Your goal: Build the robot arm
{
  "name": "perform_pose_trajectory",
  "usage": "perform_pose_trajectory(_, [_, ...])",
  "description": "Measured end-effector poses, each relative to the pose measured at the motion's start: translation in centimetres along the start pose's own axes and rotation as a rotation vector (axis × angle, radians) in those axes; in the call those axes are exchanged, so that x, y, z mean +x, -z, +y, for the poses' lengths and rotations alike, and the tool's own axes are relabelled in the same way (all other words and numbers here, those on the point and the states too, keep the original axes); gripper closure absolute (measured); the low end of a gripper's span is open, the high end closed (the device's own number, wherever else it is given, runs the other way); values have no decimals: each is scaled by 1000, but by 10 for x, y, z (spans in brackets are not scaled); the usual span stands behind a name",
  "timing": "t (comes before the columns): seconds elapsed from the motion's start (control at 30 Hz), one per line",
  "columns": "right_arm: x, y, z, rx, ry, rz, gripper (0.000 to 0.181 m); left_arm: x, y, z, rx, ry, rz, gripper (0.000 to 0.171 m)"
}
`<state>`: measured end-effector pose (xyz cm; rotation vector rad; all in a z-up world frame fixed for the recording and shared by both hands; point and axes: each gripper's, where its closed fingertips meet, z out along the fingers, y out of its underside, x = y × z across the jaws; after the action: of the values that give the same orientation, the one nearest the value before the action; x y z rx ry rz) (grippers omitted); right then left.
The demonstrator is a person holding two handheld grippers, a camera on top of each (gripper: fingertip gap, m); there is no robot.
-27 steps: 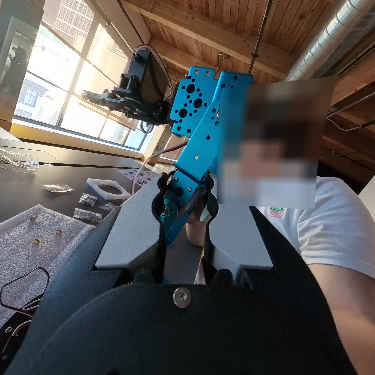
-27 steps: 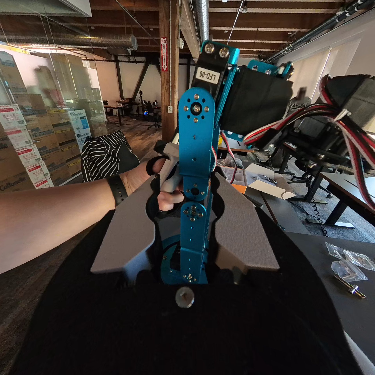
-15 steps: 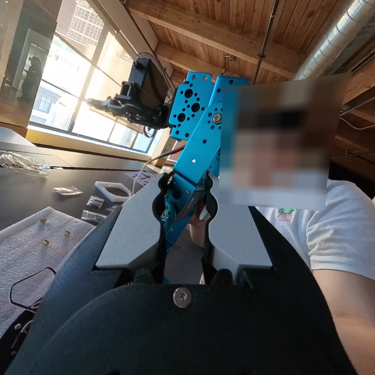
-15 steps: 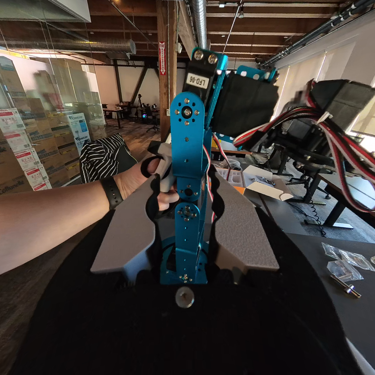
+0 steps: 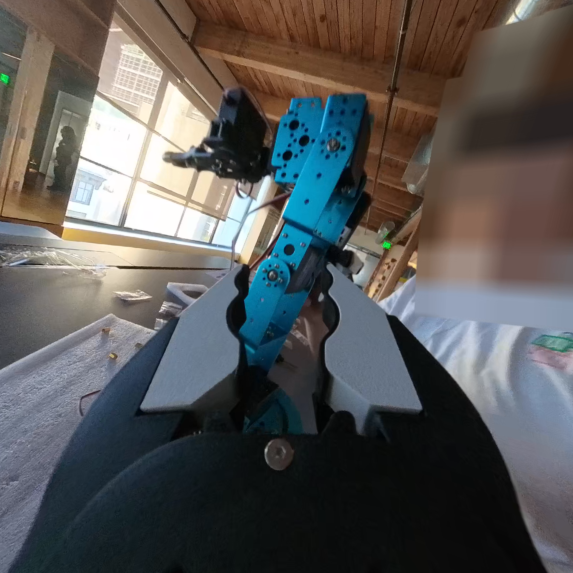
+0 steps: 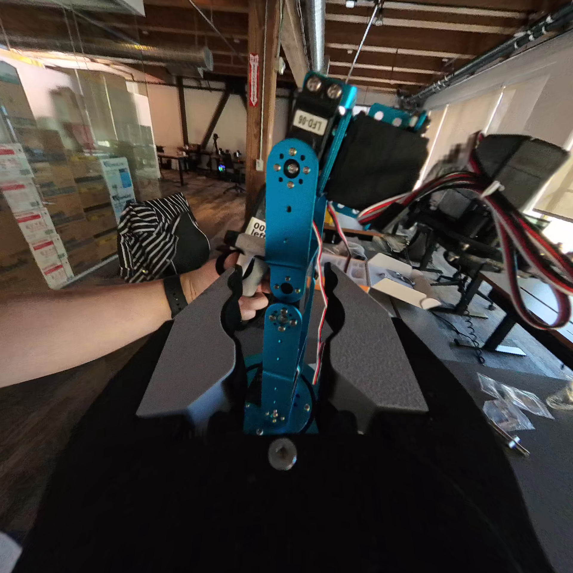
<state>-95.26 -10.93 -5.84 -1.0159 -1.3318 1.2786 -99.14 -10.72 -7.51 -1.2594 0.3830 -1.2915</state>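
Observation:
A small blue metal robot arm (image 5: 313, 192) with black servos and a black claw (image 5: 229, 148) at its end stands up between my fingers. My left gripper (image 5: 285, 273) is shut on its lower link, with the round blue base (image 5: 279, 412) deep between the jaws. My right gripper (image 6: 282, 273) is shut on the same blue arm (image 6: 290, 217) from the other side, also around its base (image 6: 279, 403). Red, white and black wires (image 6: 511, 248) loop off to the right. A hand on the left gripper's handle (image 6: 251, 273) shows behind the arm.
On the dark table (image 5: 62, 297) lie a white foam sheet (image 5: 46, 387) with small brass pieces (image 5: 112, 356), a foam ring (image 5: 186, 290) and small plastic bags (image 6: 511, 403). A metal pin (image 6: 516, 446) and an open white box (image 6: 400, 279) sit right. A white-shirted person (image 5: 496, 387) is close.
Both grippers kept hold of the blue arm and moved with it. In the left wrist view the arm now stands steeper and nearer the middle, and the person looms closer.

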Motion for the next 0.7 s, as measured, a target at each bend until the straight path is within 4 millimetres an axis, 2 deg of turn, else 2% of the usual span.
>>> perform_pose_trajectory(0.2, [-1,-7,11,-100,-72,153,145,4,-11,25,-137,-63,123,112])
perform_pose_trajectory(0.37, [8,-15,12,-111,-81,307,151,0,-13,39,-290,-143,213,115])
perform_pose_trajectory(0.53, [11,-25,14,-139,-143,291,150,0,-28,57,-343,-118,338,114])
perform_pose_trajectory(0.7, [13,-27,15,-156,-229,266,155,-4,-36,75,-416,-152,387,131])
